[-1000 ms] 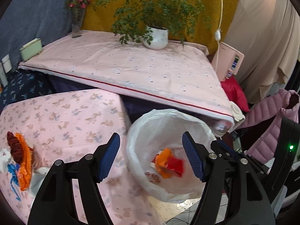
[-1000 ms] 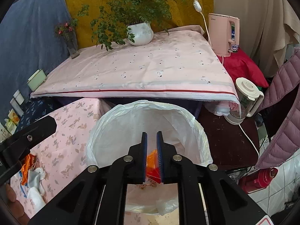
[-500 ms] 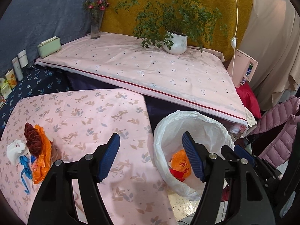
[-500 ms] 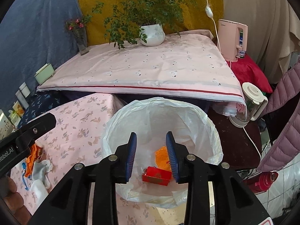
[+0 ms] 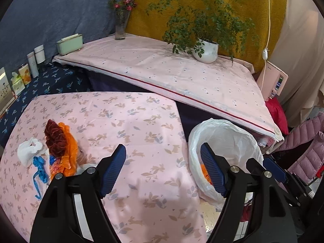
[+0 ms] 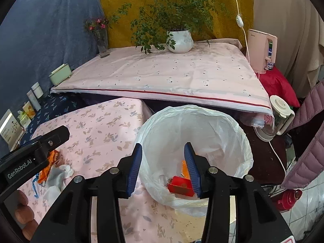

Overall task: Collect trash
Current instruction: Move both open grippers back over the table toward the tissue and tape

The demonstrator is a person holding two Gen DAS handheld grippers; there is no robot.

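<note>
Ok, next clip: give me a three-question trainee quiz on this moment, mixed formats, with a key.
1. True or false: the right gripper is shut on a piece of trash.
2. Multiple choice: where does the red cardboard box lie? A) on the pink floral tablecloth B) inside the white plastic bin liner C) beside the white plant pot
3. Fill in: the pile of orange wrappers and white tissue left to collect lies on the ____ side of the left gripper's view.

Key: 1 false, it is open and empty; 2 B; 3 left.
</note>
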